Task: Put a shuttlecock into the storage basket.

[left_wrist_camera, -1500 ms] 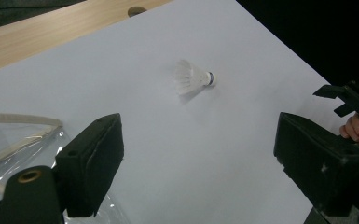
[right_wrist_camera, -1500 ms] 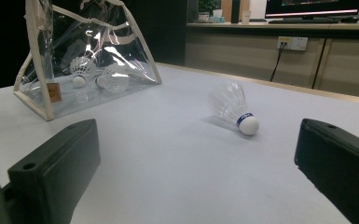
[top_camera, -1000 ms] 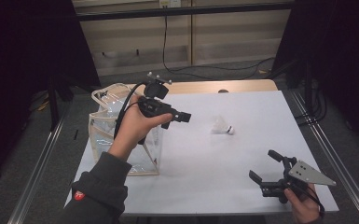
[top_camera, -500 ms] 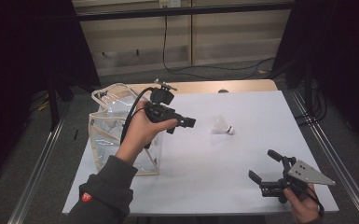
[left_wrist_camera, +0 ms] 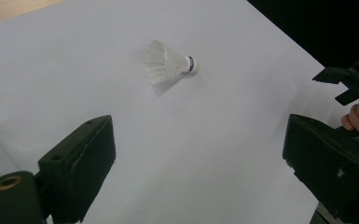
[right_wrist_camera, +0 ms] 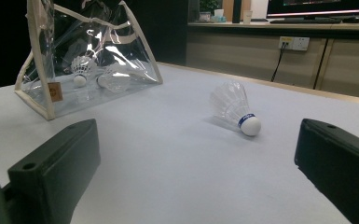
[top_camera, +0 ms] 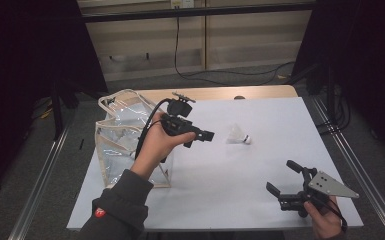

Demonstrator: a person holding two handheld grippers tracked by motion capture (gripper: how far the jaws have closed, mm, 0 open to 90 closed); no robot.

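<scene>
my left gripper (top_camera: 200,136) jaws apart, empty, near shuttlecock (top_camera: 239,135) lying on table (top_camera: 220,190); my right gripper (top_camera: 286,181) spread wide, empty.

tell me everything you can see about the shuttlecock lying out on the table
The shuttlecock is white, with a fanned skirt that looks like feathers or thin plastic and a rounded white cork end ringed by a blue band. It lies on its side on the white table, apart from the clear bag, with the cork pointing toward the person's right. Nothing touches it but the table. The left gripper, jaws open, is held just short of its skirt; the right gripper is farther off, also open.
</scene>
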